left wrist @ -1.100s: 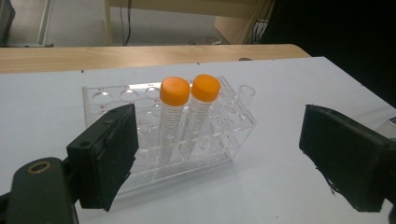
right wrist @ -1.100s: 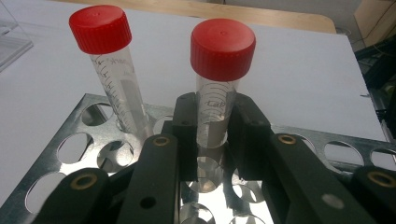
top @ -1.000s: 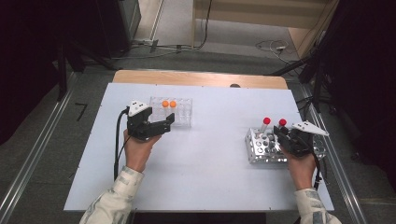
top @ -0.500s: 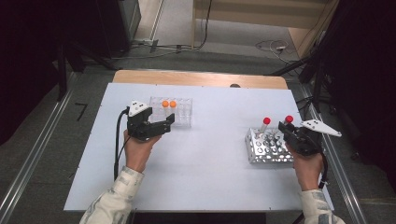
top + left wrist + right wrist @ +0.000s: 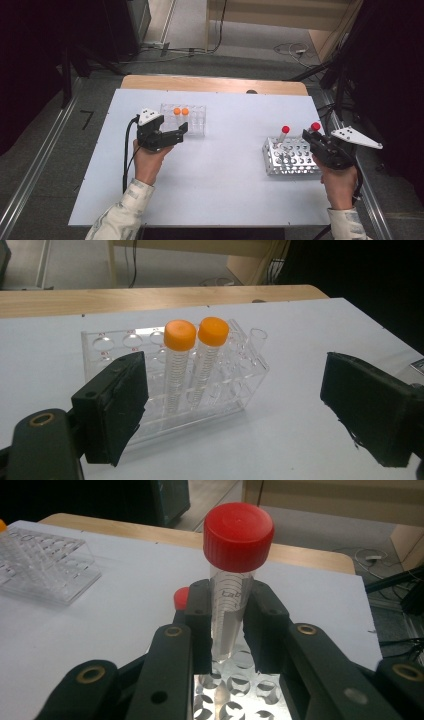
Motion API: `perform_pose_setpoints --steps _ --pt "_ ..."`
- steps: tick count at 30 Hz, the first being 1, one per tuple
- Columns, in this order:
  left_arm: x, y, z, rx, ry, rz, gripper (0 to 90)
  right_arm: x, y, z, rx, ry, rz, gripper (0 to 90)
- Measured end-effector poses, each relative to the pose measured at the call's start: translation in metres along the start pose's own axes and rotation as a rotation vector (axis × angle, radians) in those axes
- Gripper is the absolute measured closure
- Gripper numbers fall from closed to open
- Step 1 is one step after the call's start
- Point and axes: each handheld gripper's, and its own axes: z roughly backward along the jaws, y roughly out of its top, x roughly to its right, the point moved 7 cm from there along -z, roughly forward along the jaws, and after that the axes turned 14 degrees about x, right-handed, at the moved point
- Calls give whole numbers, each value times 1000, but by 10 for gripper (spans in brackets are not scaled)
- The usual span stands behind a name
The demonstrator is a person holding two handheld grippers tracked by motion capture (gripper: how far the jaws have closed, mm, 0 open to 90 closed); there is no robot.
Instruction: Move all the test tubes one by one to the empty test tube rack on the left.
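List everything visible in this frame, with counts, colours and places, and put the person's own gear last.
table: one, white, centre
clear rack: one, transparent, left rear of table
orange-capped tubes: two, standing side by side in clear rack
metal rack: one, silver, right side of table
red-capped tube in rack: one, standing in metal rack
held red-capped tube: one, clamped upright above metal rack
left gripper: black, open, beside clear rack
right gripper: black, shut on held tube
sleeves: two, pale, bottom edge
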Motion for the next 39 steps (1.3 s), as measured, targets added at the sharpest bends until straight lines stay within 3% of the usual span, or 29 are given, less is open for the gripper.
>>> perform_pose_setpoints --steps 7,14,30,39 --pt "2 1 1 6 -8 -1 125 -12 -3 2 -21 43 9 711" --pt "7 0 0 5 -18 -2 128 -37 0 -2 -23 116 19 711" --pt "34 6 7 37 -78 -27 159 -129 -22 -51 -103 314 75 711" --pt "54 -3 4 6 -140 -60 187 -180 -34 -83 -150 384 112 711"
